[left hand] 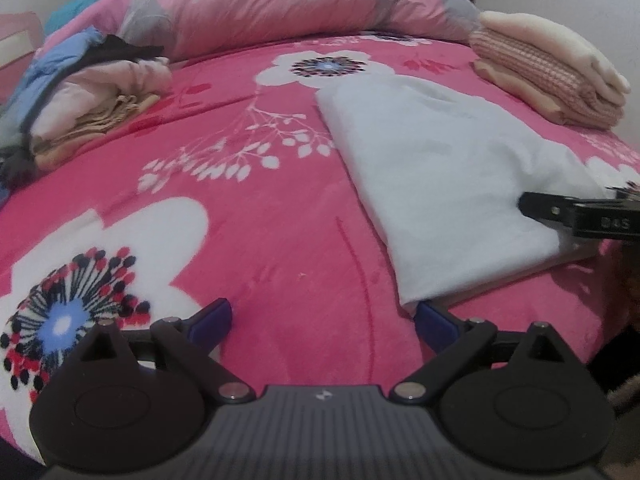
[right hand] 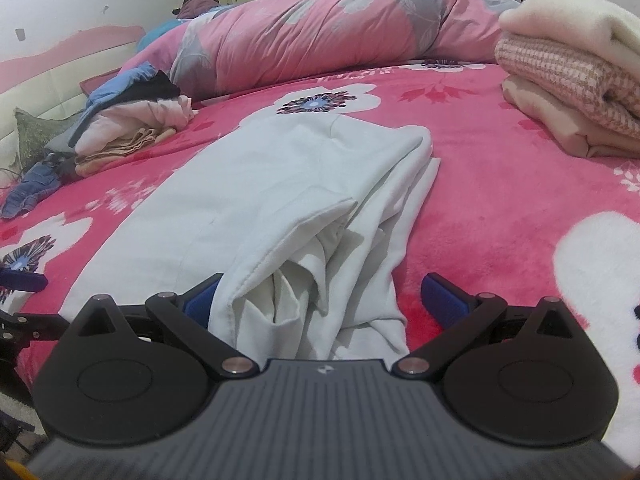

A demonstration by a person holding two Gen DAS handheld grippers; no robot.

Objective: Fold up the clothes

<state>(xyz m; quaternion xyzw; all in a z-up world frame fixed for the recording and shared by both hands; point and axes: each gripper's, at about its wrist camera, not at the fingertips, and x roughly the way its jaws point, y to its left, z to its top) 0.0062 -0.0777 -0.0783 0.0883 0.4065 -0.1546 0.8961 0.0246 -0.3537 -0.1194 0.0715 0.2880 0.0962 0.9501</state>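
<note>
1. At the far left of the bed [left hand: 280, 208], a loose pile of clothes [left hand: 96, 92] in blue, black, pale pink and tan is seen on the pink flowered blanket.
2. The left tool [left hand: 323, 320] is held low over the blanket with its blue-padded fingers spread wide and nothing between them; its right finger [left hand: 434, 320] is just beside the near corner of the white garment [left hand: 448, 184].
3. The white garment is laid lengthwise in the middle of the bed, partly folded, with its near end bunched into loose creases.
4. The right tool [right hand: 323, 300] is set wide around that bunched near end [right hand: 320, 280], the cloth lying between the fingers without being pinched. From the left camera, one black finger of this tool [left hand: 560, 210] is seen resting on the garment's right edge.
5. At the far right, a folded stack [right hand: 572, 80] of cream, pink knit and peach pieces is seen.
6. Behind everything, a rolled pink and grey quilt [right hand: 320, 28] is stretched across the bed.
</note>
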